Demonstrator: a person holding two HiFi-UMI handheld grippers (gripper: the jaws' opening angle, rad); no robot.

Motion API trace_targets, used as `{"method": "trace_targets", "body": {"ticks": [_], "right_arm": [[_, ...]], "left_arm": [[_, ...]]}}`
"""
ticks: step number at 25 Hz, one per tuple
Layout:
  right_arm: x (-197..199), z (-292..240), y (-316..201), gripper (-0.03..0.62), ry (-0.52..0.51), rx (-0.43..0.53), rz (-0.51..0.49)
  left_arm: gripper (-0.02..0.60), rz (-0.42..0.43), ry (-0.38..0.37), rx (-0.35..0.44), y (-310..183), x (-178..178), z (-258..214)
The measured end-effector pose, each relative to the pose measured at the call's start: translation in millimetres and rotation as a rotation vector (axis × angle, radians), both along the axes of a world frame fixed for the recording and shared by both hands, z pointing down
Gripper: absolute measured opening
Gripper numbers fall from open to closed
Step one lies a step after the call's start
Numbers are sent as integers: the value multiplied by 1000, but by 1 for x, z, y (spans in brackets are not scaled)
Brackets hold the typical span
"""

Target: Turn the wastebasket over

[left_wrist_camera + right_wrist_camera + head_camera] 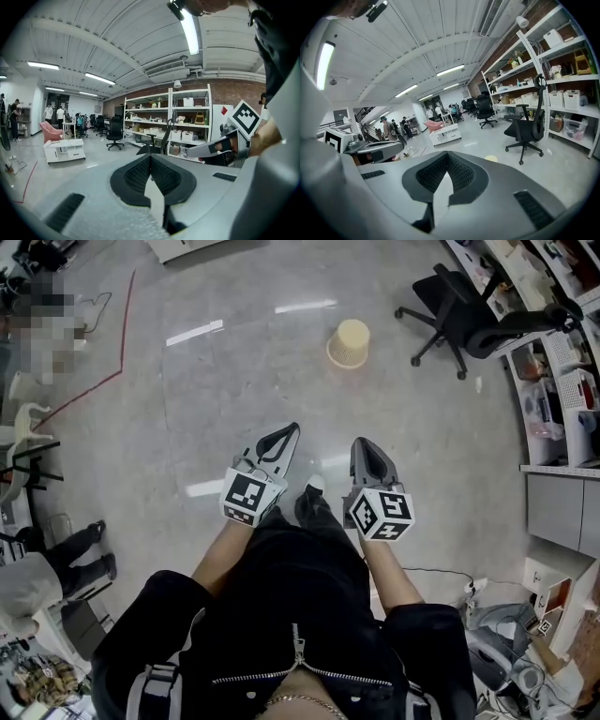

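- Underfoot, a glossy grey floor (234,371) fills most of the head view, with a thin red line (125,334) crossing it at the left.
- White shelving (562,381) crowded with boxes runs along the right edge.
- At the bottom, a person in a black zipped jacket (300,596) reaches both forearms forward.
- A black office chair (459,315) stands near the shelving.
- The left gripper (289,430) and right gripper (362,442) are held side by side, a little apart, pointing ahead over the bare floor. Each gripper's own view shows its fingers pressed fully together with nothing between them.
- The beige wastebasket (348,343) sits on the floor ahead, well apart from both grippers and left of the chair. Its narrower end appears to be on top and its wider rim lower.
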State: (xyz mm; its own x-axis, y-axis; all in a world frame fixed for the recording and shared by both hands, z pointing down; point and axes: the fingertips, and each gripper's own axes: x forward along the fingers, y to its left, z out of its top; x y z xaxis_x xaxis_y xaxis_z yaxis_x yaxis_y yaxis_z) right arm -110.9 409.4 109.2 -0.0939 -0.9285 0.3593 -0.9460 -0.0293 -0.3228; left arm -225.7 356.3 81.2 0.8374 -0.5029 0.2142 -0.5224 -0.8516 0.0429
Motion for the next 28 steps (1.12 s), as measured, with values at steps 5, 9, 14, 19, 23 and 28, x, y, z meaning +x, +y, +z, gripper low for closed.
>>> {"method": "trace_targets", "body": {"ticks": [5,9,14,19,23,28], "right_arm": [[21,3,-22,9,-16,1,-15],[36,9,-39,9,-38,-13,-4],[49,22,-56,9,-44,-49,8],[76,19,-97,9,-26,-59,50],[105,25,-128,9,-11,-94,98],[137,29,-177,9,5,-117,122]], "left_arm": [[2,-3,-10,-21,-16,16,7],[2,-8,-20,-24,-37,27,7],[2,-6,-23,-61,-62,37,22],[2,12,1,-74,-115,59,26],[2,35,11,-110,-163,86,40],[2,84,-1,-112,-221,125,45]]}}
